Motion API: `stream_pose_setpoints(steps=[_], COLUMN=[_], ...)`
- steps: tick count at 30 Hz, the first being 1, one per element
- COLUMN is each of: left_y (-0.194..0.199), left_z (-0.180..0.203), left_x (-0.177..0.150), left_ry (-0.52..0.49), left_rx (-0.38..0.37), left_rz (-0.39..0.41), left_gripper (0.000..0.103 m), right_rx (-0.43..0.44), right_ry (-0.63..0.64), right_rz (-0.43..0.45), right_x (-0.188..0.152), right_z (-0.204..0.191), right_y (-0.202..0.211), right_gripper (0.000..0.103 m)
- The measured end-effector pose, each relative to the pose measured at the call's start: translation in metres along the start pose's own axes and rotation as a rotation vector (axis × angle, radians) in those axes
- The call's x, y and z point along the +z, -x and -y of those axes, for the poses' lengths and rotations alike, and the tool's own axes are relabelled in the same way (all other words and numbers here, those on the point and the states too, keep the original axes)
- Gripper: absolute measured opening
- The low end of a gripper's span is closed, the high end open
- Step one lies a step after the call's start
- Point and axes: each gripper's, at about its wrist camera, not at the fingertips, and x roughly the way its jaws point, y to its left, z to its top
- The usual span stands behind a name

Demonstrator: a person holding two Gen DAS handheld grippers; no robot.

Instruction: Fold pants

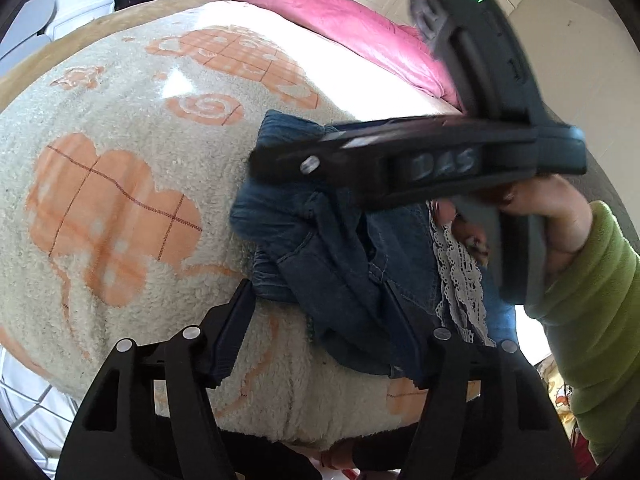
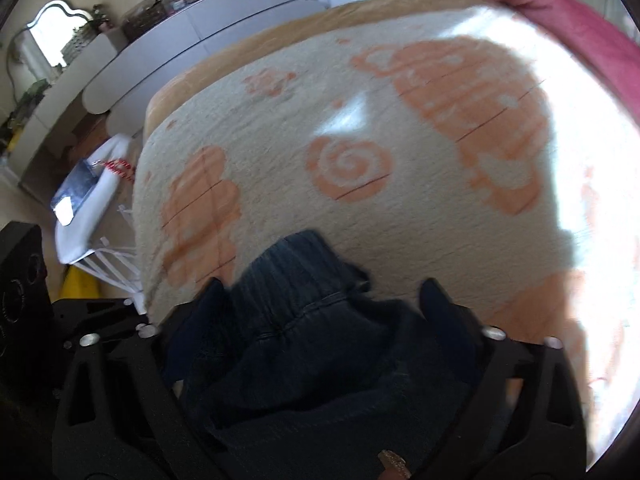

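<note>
Pants (image 1: 340,248), dark denim with a strip of white lace trim (image 1: 460,280), sit bunched in a heap on the near edge of the cream-and-orange blanket (image 1: 120,128), nowhere near flat yet. We've got our left gripper (image 1: 320,320) spread wide, its two fingers straddling the near side of the heap, one out over bare blanket and the other down against the denim, with nothing pinched. Our right gripper (image 2: 320,312) reaches across the top of the heap from the side away from the pink duvet (image 1: 340,20). In the right wrist view the fingers stand wide with a fat roll of denim bulging up between them; it looks draped there, not clamped, though we can't tell whether a pad is pressing on it.

Here's the danger as we read it. The heap lies right at the blanket's near edge, so a careless tug toward us could drag the whole thing off the bed. If we close on that thick roll we may catch several layers at once and lift a knot instead of a waistband. The lace could snag on a fingertip too.
</note>
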Motion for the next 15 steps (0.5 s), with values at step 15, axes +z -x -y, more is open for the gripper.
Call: stream_pose_setpoints(steps=[15], left_y=[0.003], left_z=[0.039], left_x=[0.019], left_ry=[0.001], left_rx=[-0.188], left_rz=[0.002], left_gripper=[0.083], right_rx=[0.138], right_ry=[-0.125], right_rz=[0.293], right_x=[-0.066], right_z=[0.031], right_y=[0.115], right_gripper=[0.031])
